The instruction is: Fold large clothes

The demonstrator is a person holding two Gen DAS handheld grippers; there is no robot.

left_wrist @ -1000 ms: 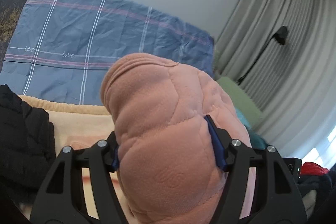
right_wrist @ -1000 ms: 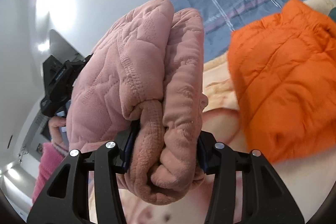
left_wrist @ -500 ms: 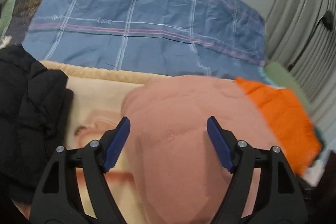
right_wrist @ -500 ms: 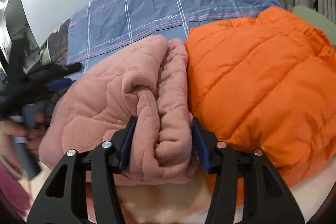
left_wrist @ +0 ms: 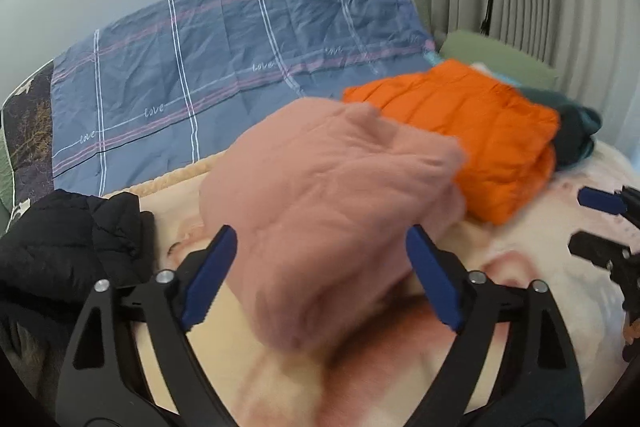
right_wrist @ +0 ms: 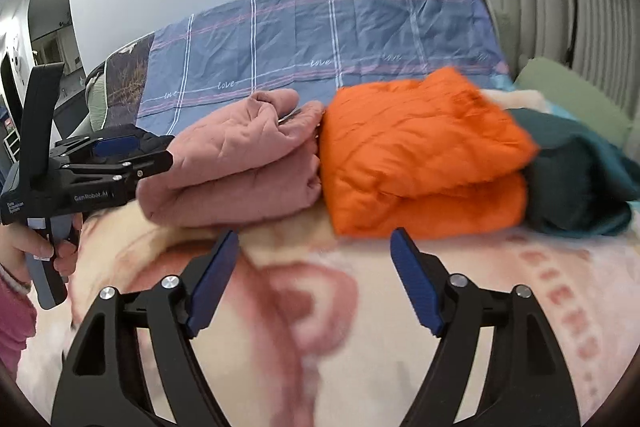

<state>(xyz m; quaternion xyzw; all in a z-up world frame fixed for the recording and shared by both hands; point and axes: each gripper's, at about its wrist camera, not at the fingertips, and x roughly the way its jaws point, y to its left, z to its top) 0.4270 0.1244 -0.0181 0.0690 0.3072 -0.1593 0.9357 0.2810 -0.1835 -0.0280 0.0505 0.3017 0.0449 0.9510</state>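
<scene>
The folded pink jacket (right_wrist: 240, 163) lay centre-left, long axis across the frame, touching the orange one (right_wrist: 420, 155); both grippers (left_wrist: 320, 275) (right_wrist: 314, 279) stood open, the left nearer.

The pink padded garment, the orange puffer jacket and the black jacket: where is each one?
pink padded garment (right_wrist: 240, 163), right wrist view, on its folded top layer.
orange puffer jacket (right_wrist: 420, 151), right wrist view, on the upper fold.
black jacket (left_wrist: 68, 251), left wrist view, on its crumpled middle.
</scene>
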